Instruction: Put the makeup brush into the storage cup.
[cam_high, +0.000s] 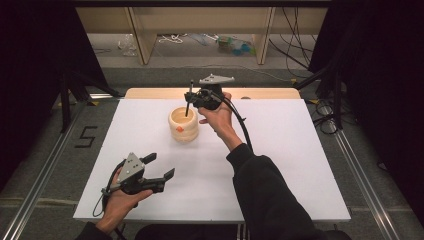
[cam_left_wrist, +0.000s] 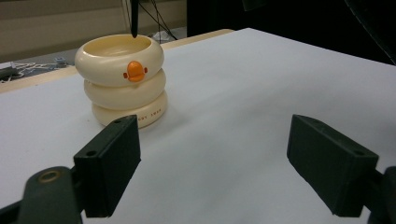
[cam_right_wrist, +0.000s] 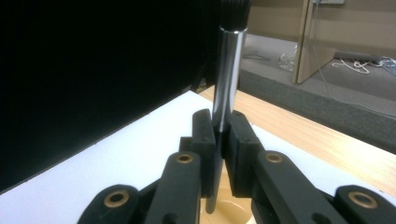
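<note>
Jaws of the right gripper are pinched tight on a slim brush with a silver ferrule and black bristle end; in the right gripper view the brush stands upright between the two black pads, bristles up, and its lower end reaches down over a cream-coloured opening below. From the high view, that gripper sits over the far middle of the white table, just right of a cream holder shaped like three stacked rings with a small orange duck bill on its near side. The brush's lower tip dips into the holder's open top; in the left gripper view the dark tip hangs just at the far rim of the holder. Whether it touches the inside, I cannot tell.

At the near left of the table, the left gripper is held low with its jaws spread wide and nothing between them, pointing toward the holder, well apart from it.
</note>
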